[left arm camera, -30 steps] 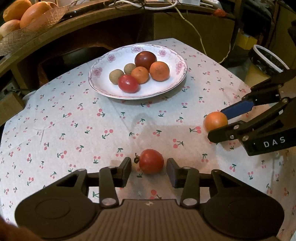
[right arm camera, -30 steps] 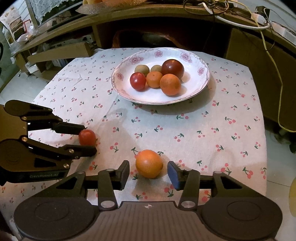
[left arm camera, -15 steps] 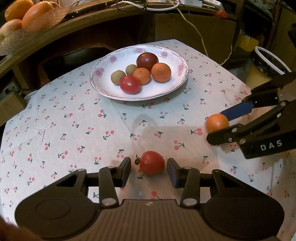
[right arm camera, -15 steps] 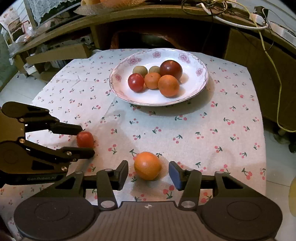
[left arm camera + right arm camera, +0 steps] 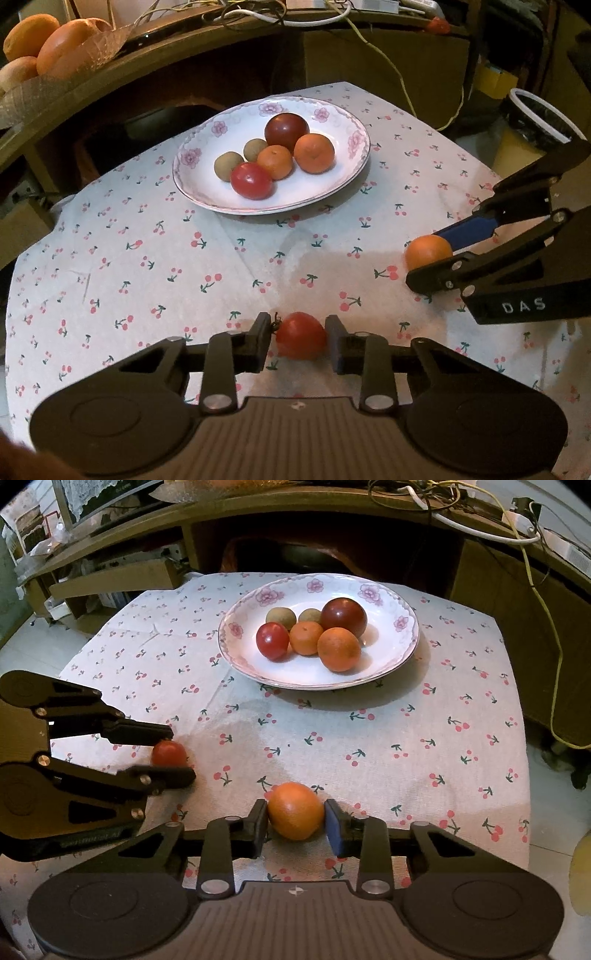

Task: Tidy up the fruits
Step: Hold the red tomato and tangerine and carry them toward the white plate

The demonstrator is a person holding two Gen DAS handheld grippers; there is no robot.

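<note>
- The left gripper [image 5: 298, 334] has just been closing, and its two pads now press on either side of a small red tomato [image 5: 301, 335] that sits on the cherry-print tablecloth [image 5: 147, 258].
- The tomato's dark stem points toward the left-hand pad; the fruit rests on the cloth at the near edge of the table.
- From the right wrist view, the same tomato [image 5: 169, 753] shows between the left gripper's [image 5: 177, 755] two black fingers, pinched from both sides.
- The right gripper [image 5: 295, 819] has also just been closing; its black pad and its blue pad [image 5: 332, 830] touch opposite flanks of an orange [image 5: 295, 810] lying on the cloth.
- In the left wrist view that orange [image 5: 428, 252] is seen clamped between the right gripper's [image 5: 432, 254] blue-tipped finger and black finger.
- The two clamped fruits lie well apart from each other, both nearer the cameras than the plate.
- A white floral-rimmed plate [image 5: 402, 642] stands further back on the cloth and holds six fruits in a tight cluster.
- On it are a red tomato [image 5: 272, 641], a small orange [image 5: 306, 638], a larger orange [image 5: 338, 649], a dark red tomato [image 5: 343, 617] and two small brownish-green fruits [image 5: 280, 617].
- A clear bowl with large oranges [image 5: 55, 40] sits on the wooden shelf behind, at the upper left of the left wrist view.
</note>
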